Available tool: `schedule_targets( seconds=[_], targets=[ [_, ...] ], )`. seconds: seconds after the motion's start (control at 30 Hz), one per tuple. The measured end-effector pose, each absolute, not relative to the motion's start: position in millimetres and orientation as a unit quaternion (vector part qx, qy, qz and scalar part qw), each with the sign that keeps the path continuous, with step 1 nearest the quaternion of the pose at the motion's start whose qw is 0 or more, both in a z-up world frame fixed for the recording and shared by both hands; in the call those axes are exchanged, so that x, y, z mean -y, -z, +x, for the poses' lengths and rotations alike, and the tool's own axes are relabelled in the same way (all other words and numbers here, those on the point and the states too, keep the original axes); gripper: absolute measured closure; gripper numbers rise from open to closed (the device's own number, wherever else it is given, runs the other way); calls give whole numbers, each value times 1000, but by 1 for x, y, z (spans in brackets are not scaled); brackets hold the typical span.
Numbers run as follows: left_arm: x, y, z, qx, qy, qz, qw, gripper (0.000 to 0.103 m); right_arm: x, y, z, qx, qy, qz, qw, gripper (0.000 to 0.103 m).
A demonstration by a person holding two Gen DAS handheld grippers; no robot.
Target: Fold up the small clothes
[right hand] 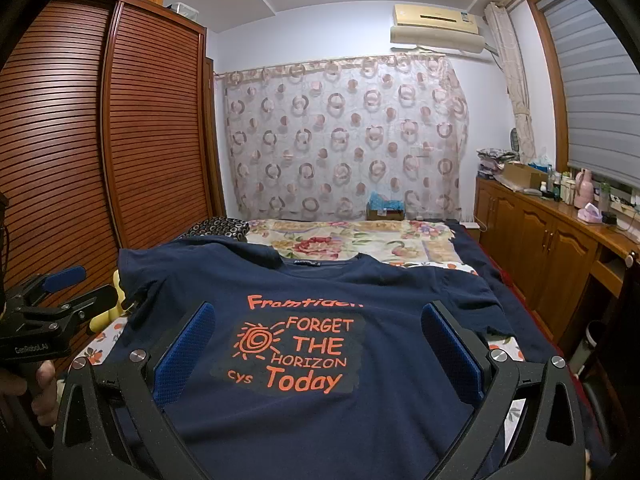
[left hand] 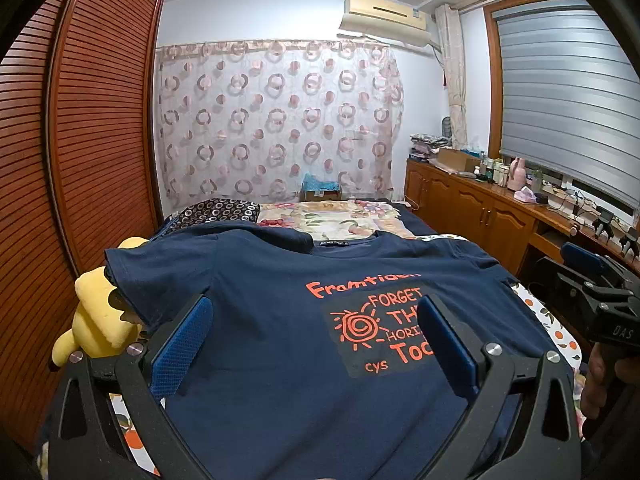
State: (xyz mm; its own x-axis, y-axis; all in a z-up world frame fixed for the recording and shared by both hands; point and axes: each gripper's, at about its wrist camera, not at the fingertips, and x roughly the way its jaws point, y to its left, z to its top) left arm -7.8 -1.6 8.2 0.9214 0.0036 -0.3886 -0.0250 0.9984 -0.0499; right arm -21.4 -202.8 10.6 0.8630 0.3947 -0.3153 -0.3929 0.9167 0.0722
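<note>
Left wrist view: the navy T-shirt (left hand: 280,300) lies flat, print upward, on the bed (left hand: 552,316), collar away from the camera, evidently spread for folding. The left gripper (left hand: 316,336) hovers over its near part with fingers spread wide, pinching nothing (a yellow plush toy (left hand: 94,320) sits beside the left sleeve).

Right wrist view: the right gripper (right hand: 318,340) likewise frames the orange print (right hand: 292,354), fingers fully spread and empty, apparently poised before a first grasp.

Yellow plush toy (left hand: 94,320) at bed's left edge, floral quilt (right hand: 344,240), circle-patterned curtain (left hand: 276,120), louvred wardrobe (right hand: 100,140), air conditioner (left hand: 386,18)
</note>
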Motion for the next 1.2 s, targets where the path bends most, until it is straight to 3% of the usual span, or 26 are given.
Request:
schedule_targets(
  seconds=[1.2],
  targets=[
    [5,-9,-10,-196,-9,-20,980,1,204,-11,-21,-165,-205,5,965,1]
  ],
)
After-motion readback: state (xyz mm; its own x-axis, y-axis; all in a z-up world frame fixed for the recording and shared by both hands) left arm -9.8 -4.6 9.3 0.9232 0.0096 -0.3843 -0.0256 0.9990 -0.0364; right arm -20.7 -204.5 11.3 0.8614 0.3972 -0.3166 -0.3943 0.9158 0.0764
